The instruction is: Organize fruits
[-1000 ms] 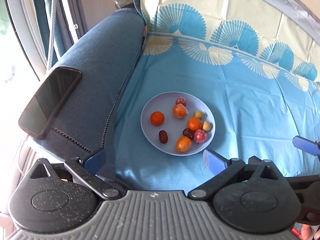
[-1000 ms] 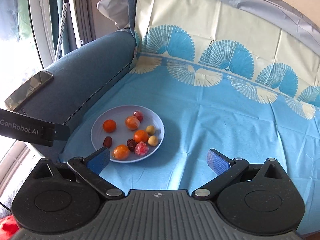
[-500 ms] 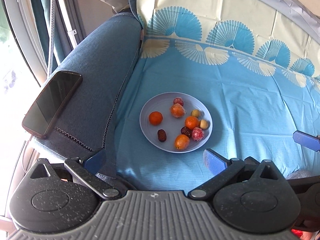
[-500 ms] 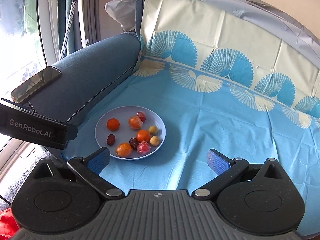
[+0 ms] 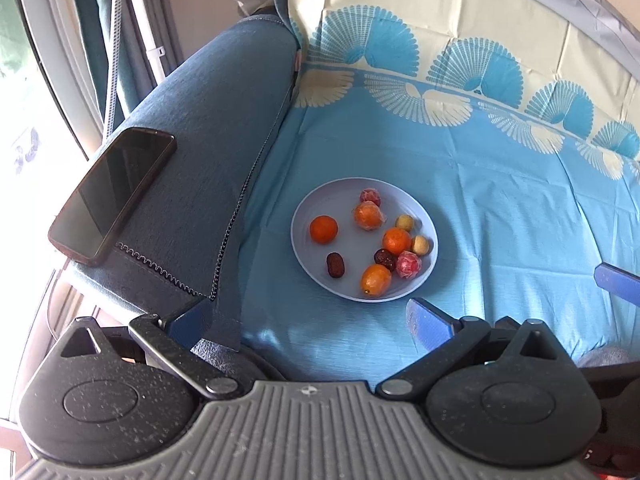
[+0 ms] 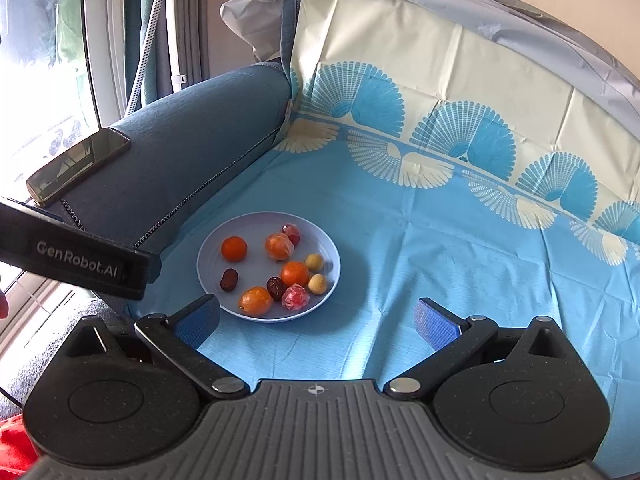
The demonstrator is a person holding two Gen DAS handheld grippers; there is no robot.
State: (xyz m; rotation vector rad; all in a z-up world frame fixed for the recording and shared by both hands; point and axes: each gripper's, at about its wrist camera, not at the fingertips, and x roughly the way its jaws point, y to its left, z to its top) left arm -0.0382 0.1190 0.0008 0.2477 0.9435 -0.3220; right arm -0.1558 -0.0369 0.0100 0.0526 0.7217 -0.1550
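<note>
A pale blue plate (image 5: 310, 216) (image 6: 212, 248) sits on the blue cloth and holds several small fruits: oranges (image 5: 323, 229) (image 6: 234, 248), dark red dates (image 5: 335, 265) (image 6: 229, 280), wrapped pink-red fruits (image 5: 409, 264) (image 6: 295, 297) and small yellow ones (image 5: 420, 245) (image 6: 318, 283). My left gripper (image 5: 308, 322) is open and empty, held back from the plate's near edge. My right gripper (image 6: 316, 322) is open and empty, just short of the plate's near right side. One right fingertip (image 5: 616, 282) shows at the right edge of the left wrist view.
A dark blue sofa armrest (image 5: 208, 128) (image 6: 168, 160) rises left of the plate, with a black phone (image 5: 114, 192) (image 6: 78, 164) lying on it. A blue-and-cream fan-patterned cloth (image 5: 500, 184) (image 6: 440, 220) covers seat and backrest. A window is at far left.
Both grippers have drawn back and risen slightly; the plate looks a little smaller and farther. Both stay open. The fruits have not moved.
</note>
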